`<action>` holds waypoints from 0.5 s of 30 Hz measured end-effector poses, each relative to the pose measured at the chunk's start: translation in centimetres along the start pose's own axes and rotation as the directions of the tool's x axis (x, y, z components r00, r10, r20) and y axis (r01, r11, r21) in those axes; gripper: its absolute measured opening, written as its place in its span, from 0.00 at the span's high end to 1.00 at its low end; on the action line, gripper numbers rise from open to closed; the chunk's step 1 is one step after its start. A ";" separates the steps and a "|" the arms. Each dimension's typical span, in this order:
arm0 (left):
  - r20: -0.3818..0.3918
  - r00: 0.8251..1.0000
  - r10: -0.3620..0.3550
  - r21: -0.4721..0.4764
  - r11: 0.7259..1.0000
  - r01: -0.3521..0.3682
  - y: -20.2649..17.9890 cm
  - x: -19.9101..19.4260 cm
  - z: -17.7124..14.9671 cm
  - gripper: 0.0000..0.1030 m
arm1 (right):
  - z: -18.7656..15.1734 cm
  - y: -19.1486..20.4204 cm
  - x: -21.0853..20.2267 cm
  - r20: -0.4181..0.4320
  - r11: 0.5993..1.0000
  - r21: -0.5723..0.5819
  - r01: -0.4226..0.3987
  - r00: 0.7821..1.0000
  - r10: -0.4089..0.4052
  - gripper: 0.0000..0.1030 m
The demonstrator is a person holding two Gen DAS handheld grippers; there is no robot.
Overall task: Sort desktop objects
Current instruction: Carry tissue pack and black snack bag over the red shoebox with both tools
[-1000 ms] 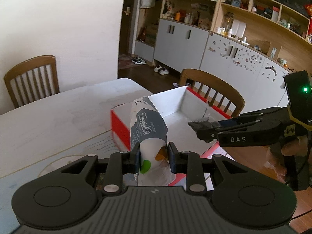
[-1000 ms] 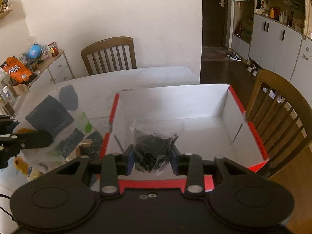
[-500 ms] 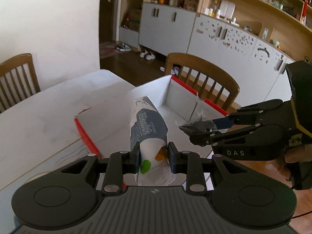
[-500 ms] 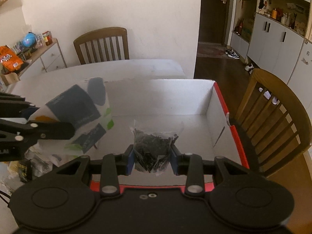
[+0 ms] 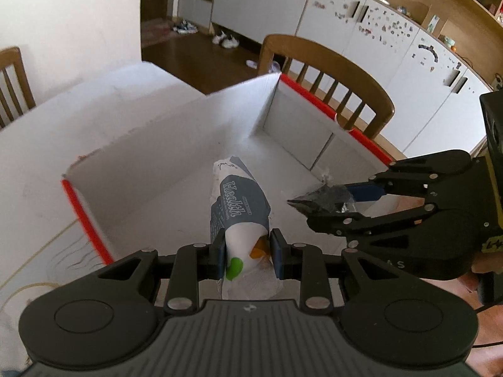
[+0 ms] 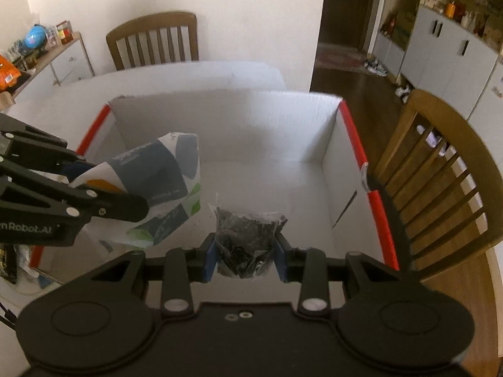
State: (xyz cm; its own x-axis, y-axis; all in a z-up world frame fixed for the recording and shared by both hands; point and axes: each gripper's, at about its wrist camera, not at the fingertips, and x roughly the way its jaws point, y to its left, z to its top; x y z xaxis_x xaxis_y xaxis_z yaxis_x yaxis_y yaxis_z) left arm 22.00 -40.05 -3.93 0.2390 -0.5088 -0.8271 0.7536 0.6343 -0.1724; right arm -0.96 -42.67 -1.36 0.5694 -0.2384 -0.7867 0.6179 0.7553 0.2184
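Note:
My left gripper (image 5: 246,253) is shut on a white and grey snack bag (image 5: 239,207) printed "Health" and holds it over the inside of a white cardboard box with red edges (image 5: 176,144). My right gripper (image 6: 245,256) is shut on a small clear bag of dark bits (image 6: 246,235) and holds it over the same box (image 6: 283,132). The right gripper also shows in the left wrist view (image 5: 314,207), to the right of the snack bag. The left gripper and its bag (image 6: 157,185) show at the left of the right wrist view.
The box stands on a white table (image 5: 47,144). Wooden chairs stand beside the box (image 6: 440,169) and at the table's far side (image 6: 154,40). More packets lie on the table left of the box (image 6: 9,260). Cabinets line the far wall.
Both grippers have moved forward and lower over the box with their bags still held. The snack bag has come in over the box's left wall.

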 end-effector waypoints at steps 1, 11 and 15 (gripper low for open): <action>-0.008 1.000 -0.002 0.000 1.000 0.002 0.1 0.4 0.1 0.74 | 0.0 -0.1 0.4 -0.008 1.000 -0.008 0.010 1.000 -0.010 0.65; 0.014 0.988 -0.152 -0.107 0.982 0.153 0.6 1.8 1.4 0.74 | 0.5 -1.1 3.4 -0.069 0.998 -0.058 0.011 0.997 -0.015 0.65; -0.023 0.992 -0.127 -0.068 0.990 0.125 0.2 3.0 1.6 0.74 | 0.4 -1.4 4.1 -0.098 0.998 -0.059 0.008 0.995 -0.014 0.65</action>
State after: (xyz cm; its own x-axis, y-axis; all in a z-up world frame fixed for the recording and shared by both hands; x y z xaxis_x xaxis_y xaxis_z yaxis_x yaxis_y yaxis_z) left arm 23.88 -42.37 -5.55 0.1269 -0.5716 -0.8107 0.7344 0.6035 -0.3105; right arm 0.74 -44.93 -4.64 0.5051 -0.1878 -0.8424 0.5896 0.7879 0.1778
